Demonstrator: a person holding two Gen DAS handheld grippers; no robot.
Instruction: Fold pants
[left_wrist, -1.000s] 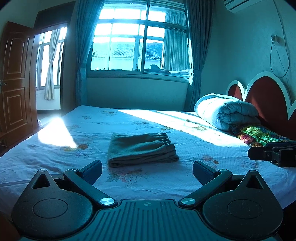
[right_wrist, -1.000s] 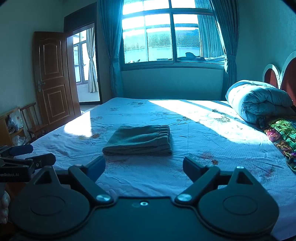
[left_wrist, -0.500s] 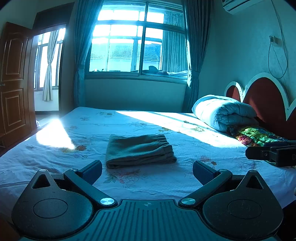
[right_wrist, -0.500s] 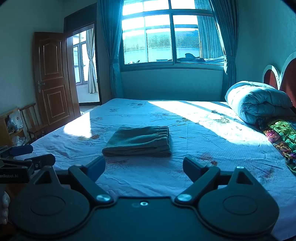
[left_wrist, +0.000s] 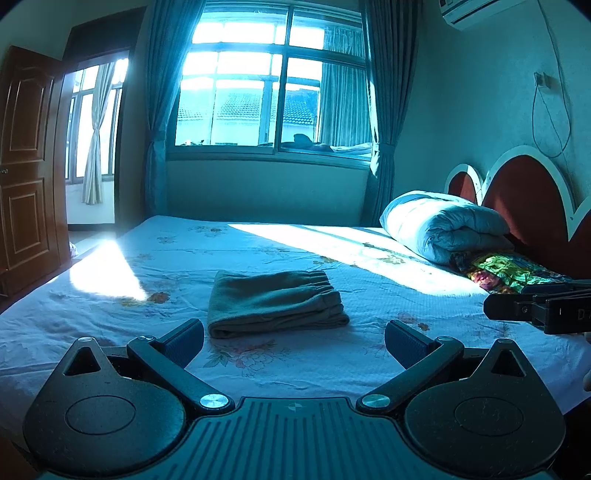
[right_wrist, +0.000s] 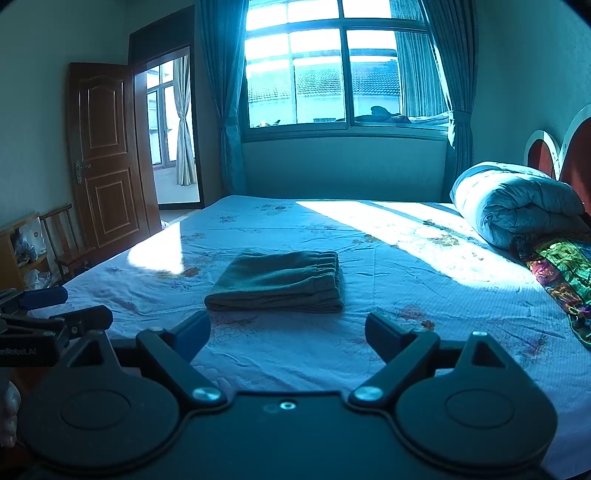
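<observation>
Pants (left_wrist: 275, 302) folded into a compact stack, flat on the bed (left_wrist: 369, 258), mid-sheet. Left of pants: sun patch (left_wrist: 107, 277). Near side of pants: left tongs (left_wrist: 293, 341) wide, empty; right tongs (right_wrist: 287, 334) wide, empty, clear of fabric. Right of pants: rolled quilt (left_wrist: 443, 225).

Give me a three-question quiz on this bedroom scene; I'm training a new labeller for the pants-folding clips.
1. True or false: the pants lie folded on the bed sheet.
2. What is between the fingers of the left gripper? A) pants B) nothing C) the quilt
3. In the right wrist view, which end of the pants shows the gathered waistband?

Key: 1 true. 2 B; its jaws are open, as are those of the right gripper. 3 The right end.
</observation>
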